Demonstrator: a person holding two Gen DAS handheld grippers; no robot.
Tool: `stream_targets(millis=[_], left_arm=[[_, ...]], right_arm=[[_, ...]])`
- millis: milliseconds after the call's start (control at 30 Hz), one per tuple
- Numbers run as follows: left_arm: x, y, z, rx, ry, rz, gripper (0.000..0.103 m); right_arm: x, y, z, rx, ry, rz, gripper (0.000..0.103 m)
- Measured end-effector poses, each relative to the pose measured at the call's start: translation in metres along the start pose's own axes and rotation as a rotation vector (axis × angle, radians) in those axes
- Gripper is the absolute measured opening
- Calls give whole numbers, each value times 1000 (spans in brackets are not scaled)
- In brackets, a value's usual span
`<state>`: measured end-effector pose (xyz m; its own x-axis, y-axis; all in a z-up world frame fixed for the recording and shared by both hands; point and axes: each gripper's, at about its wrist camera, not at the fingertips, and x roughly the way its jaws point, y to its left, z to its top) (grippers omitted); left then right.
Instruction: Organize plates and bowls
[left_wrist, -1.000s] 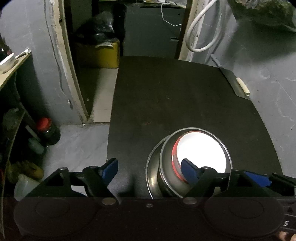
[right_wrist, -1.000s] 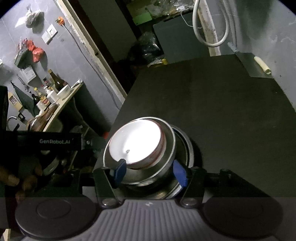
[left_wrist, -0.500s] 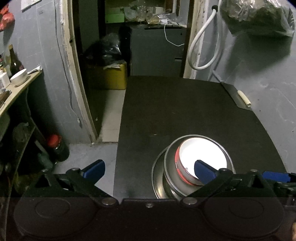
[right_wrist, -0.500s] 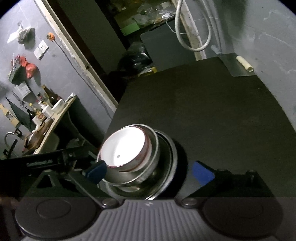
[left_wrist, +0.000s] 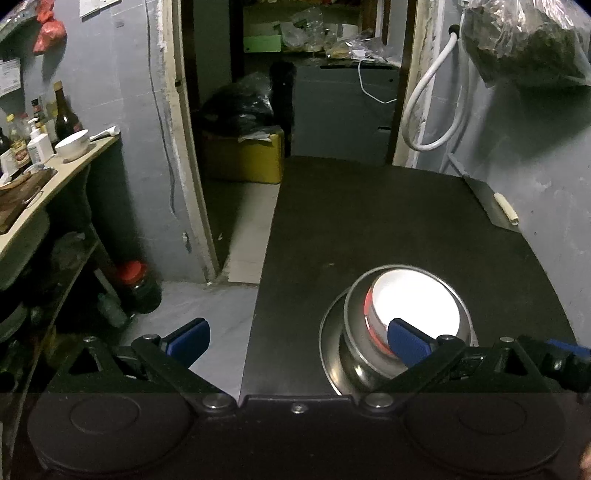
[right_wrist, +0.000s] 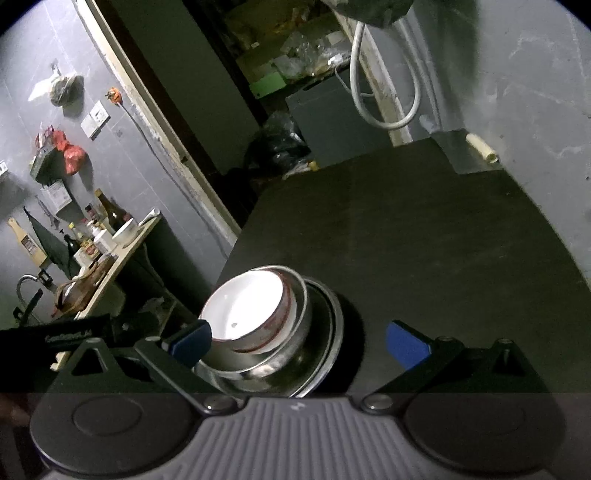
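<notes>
A white bowl with a red band (left_wrist: 415, 304) (right_wrist: 245, 308) sits nested in a steel bowl (left_wrist: 354, 350) (right_wrist: 273, 369), which rests on a steel plate (left_wrist: 328, 343) (right_wrist: 330, 332) near the front of the black table (left_wrist: 369, 221) (right_wrist: 424, 240). My left gripper (left_wrist: 297, 338) is open and empty, raised above and left of the stack, its right fingertip (left_wrist: 406, 341) in front of the bowls. My right gripper (right_wrist: 297, 339) is open and empty, above the stack, which lies toward its left fingertip (right_wrist: 192, 341).
A grey slab with a pale roll (left_wrist: 506, 208) (right_wrist: 480, 149) lies at the table's far right by the wall. A side counter with bottles and a white bowl (left_wrist: 72, 144) (right_wrist: 123, 230) stands left. A red-lidded jar (left_wrist: 135, 282) sits on the floor. A doorway lies beyond.
Both grippers opened wide and drew back and up from the stack. The right gripper, which was closed around the bowls' rim, has let go and shifted right. The stack stays put.
</notes>
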<state>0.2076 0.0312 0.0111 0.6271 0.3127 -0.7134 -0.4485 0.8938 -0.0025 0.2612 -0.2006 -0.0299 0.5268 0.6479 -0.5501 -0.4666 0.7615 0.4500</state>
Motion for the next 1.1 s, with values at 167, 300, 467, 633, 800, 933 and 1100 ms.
stream_targets(millis=[167, 300, 467, 633, 800, 933, 1100], left_arm=[[-9, 0, -6, -2, -3, 22, 102], [-17, -1, -12, -12, -17, 36, 102], [-27, 0, -18, -30, -27, 27, 102], [-36, 2, -19, -26, -50, 34, 102], [-41, 10, -19, -10, -79, 25, 102], [-40, 20, -18, -4, -94, -18, 102], [-41, 35, -16, 25, -123, -84, 102]], right_arm=[[-13, -4, 2, 6, -76, 6, 103], [-14, -7, 1, 3, -70, -4, 103], [-18, -3, -2, -27, -89, -11, 103], [-24, 7, -7, -61, -122, -21, 103], [-28, 23, -9, -88, -155, -80, 103], [-34, 36, -13, -105, -196, -124, 103], [-44, 54, -17, -80, -232, -212, 103]])
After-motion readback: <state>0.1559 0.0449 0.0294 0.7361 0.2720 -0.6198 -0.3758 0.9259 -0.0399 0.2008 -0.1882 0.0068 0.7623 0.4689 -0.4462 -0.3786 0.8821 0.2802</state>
